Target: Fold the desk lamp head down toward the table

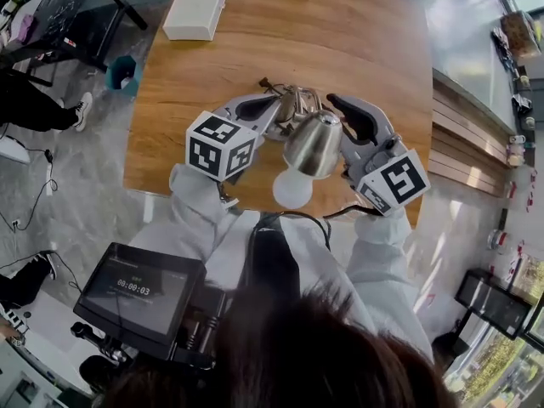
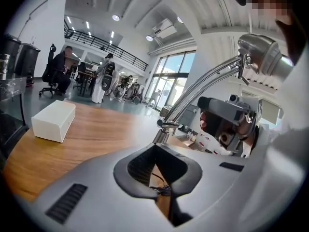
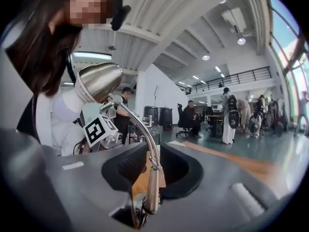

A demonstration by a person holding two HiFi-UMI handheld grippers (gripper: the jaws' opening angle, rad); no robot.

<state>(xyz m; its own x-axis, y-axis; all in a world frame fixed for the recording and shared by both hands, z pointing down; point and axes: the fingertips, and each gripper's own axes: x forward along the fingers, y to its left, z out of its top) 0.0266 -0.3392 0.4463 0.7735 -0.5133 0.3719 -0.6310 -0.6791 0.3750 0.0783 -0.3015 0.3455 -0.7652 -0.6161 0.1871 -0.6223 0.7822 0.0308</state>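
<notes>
Lamp head (image 1: 313, 143) stands high on its arched stem (image 3: 140, 129), so the fold is left to do; right gripper (image 3: 150, 170) jaws clasp the stem, left gripper (image 2: 157, 158) jaws pinched together beside it.

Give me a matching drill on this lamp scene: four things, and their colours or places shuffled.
Things: 1 lamp shade; 2 bulb; 3 box; 4 lamp stem.
Matches: a white, at the table's far end; b brushed metal; c between the right gripper's jaws; d white, round, in the shade's mouth.
Pairs: 1-b, 2-d, 3-a, 4-c.
</notes>
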